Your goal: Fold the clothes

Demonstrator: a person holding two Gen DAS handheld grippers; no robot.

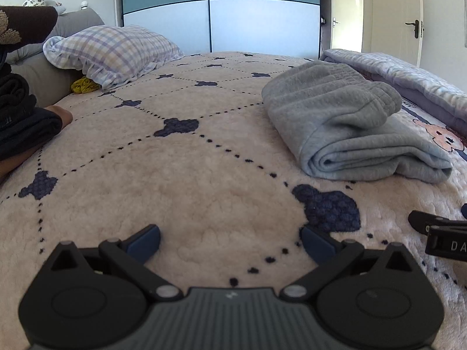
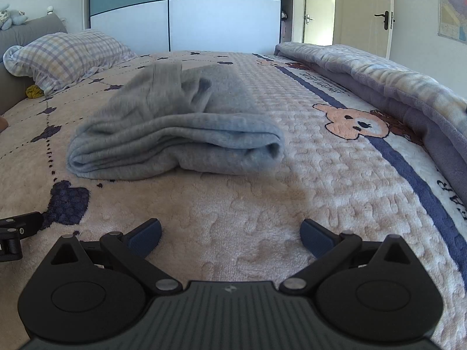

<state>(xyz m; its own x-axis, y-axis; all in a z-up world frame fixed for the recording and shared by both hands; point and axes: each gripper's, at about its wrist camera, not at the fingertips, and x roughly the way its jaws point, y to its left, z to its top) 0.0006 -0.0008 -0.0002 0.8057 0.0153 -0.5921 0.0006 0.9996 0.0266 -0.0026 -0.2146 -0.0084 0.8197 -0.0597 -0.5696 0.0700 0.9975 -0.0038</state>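
While both grippers are hanging low over the bed [image 1: 204, 175], nothing is being held.

Item 1, garment [image 1: 347, 128]: grey fleece, folded into a thick stack of several layers, lying flat on the bed. A looser ribbed part is resting on top of the stack, tilted toward the far side. Judged as a finished fold, set down clear of the working space. In the right view the upper part of the garment [image 2: 175, 122] is blurring, so its exact shape there cannot be told, nor what kind of clothing it is.

Item 2, left gripper [image 1: 230, 240]: fingers standing wide apart, nothing between them, nearer than the garment and to its left, well apart from it.

Item 3, right gripper [image 2: 230, 237]: fingers likewise spread wide and empty, nearer than the garment, apart from it. Its black body is showing only as a cut-off piece at the edge of the left view.

Item 4, pillow [image 1: 113, 52]: checked, far left of the garment, half covering a small yellow thing [image 1: 84, 86] too hidden to name.

Item 5, quilt [image 2: 394, 87]: bunched along the bed to the right of the garment, likely pushed aside to free the surface.

Item 6, dark clothes [image 1: 17, 116]: far left of the garment, cut off by the frame; whether folded or being worn cannot be told.
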